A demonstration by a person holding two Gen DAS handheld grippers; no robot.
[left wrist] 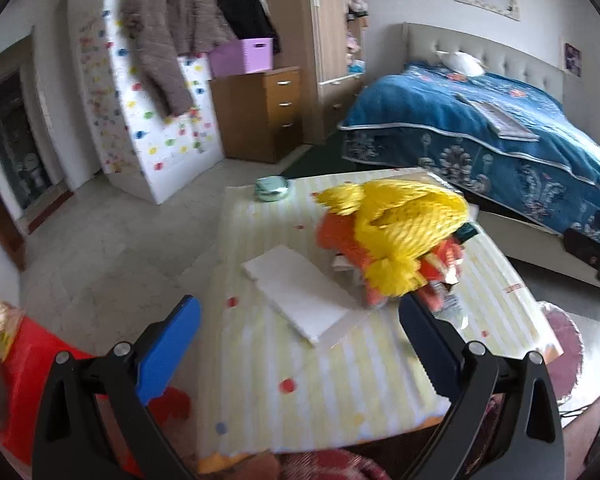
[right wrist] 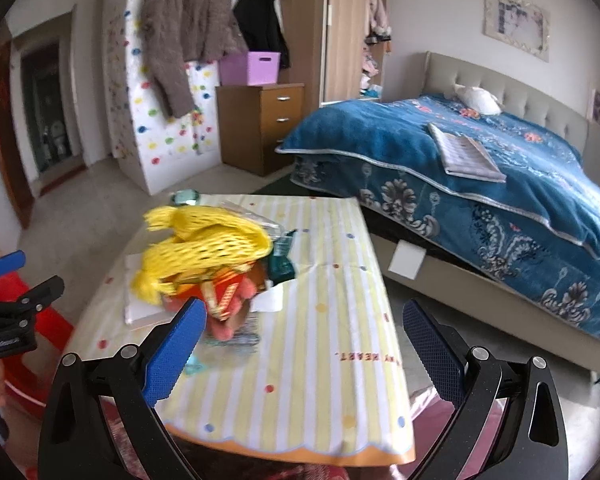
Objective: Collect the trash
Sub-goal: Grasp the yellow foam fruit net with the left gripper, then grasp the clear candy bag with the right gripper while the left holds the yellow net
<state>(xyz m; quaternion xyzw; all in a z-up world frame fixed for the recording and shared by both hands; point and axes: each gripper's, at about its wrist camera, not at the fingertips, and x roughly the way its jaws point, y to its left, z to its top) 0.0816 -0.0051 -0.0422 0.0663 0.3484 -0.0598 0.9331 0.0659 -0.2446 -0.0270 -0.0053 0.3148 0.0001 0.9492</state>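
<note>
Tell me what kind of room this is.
A bedroom, most likely: a bed with a blue blanket, a wooden wardrobe and coats hung nearby. The trash sits on a small table with a striped cloth.

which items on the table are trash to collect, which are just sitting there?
Trash, likely:
- yellow foam net
- orange and red wrappers
- green wrapper
- white flat piece, possibly

Just there:
- green round tin
- striped tablecloth
- red stool

Both grippers open, holding nothing.
</note>
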